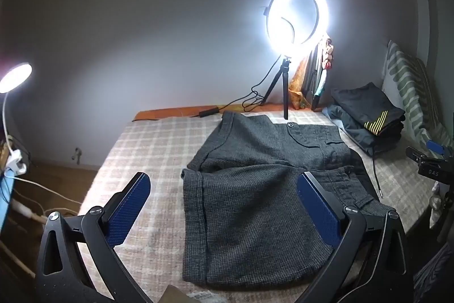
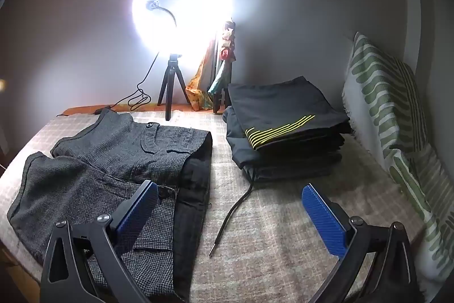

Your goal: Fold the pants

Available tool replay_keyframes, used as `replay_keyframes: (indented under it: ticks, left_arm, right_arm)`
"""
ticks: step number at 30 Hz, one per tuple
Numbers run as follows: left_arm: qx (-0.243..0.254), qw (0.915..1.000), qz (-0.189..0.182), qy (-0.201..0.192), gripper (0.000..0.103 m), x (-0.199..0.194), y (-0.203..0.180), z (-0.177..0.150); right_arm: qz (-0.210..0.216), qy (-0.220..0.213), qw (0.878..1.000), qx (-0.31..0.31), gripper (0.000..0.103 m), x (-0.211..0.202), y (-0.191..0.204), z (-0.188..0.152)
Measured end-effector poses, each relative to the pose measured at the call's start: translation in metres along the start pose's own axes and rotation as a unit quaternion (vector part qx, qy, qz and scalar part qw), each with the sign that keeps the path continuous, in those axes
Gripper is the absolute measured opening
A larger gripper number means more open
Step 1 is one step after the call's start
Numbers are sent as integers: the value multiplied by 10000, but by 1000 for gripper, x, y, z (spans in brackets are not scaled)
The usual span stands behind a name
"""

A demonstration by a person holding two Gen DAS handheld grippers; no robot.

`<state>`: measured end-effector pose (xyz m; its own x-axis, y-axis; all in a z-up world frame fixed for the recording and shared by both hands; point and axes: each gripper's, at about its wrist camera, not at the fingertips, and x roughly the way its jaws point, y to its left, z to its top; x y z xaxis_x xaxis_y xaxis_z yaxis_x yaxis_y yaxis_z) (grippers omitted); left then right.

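Left gripper (image 1: 224, 199) spread wide, empty, hovering over near leg of shorts (image 1: 255, 189). Right gripper (image 2: 229, 206) likewise released, above waistband end and blanket (image 2: 283, 217). Shorts: grey houndstooth, flat on bed centre, cuffed legs pointing left, buttoned pocket flaps up, dark waistband right. Folded stack (image 2: 283, 127) far right; ring light (image 1: 298, 16) behind.

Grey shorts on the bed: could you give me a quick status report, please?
Left gripper open, right gripper open, both empty. Grey shorts spread flat on the checked blanket, unfolded. Black drawstring from the folded stack trails beside the waistband.
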<state>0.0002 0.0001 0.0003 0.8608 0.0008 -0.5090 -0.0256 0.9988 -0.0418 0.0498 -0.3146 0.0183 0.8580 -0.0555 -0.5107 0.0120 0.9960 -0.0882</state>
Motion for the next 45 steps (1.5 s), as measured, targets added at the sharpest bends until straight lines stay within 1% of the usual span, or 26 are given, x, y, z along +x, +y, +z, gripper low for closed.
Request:
replay_keyframes:
  ticks: [3, 4, 6, 7, 8, 10, 12, 25, 45]
  left_arm:
    - [47, 10000, -42, 3, 103, 2, 2, 1]
    - [102, 9999, 2, 2, 103, 4, 0, 4]
    - [38, 10000, -58, -12, 103, 5, 7, 6]
    - [123, 9999, 1, -51, 103, 4, 0, 5]
    - [112, 9999, 0, -99, 103, 1, 1, 4]
    - [141, 9999, 29, -81, 103, 1, -2, 4]
    - [134, 9999, 30, -71, 103, 1, -2, 5]
    - [124, 9999, 62, -102, 103, 1, 1, 3]
    - [121, 9998, 73, -115, 103, 0, 4, 4]
  right_arm:
    - [14, -12, 10000, 8, 103, -1, -2, 1]
    - [19, -6, 10000, 7, 103, -1, -3, 1]
    - [-41, -79, 9999, -85, 103, -1, 2, 0]
    - [-43, -54, 9999, -153, 103, 3, 5, 1]
    - [-13, -57, 9999, -125, 103, 3, 5, 2]
    - [15, -57, 10000, -75, 103, 2, 4, 2]
    - [23, -22, 10000, -23, 103, 2, 3, 6]
    - [87, -24, 9999, -92, 103, 7, 12, 4]
    - [136, -15, 9998, -109, 103, 9, 15, 5]
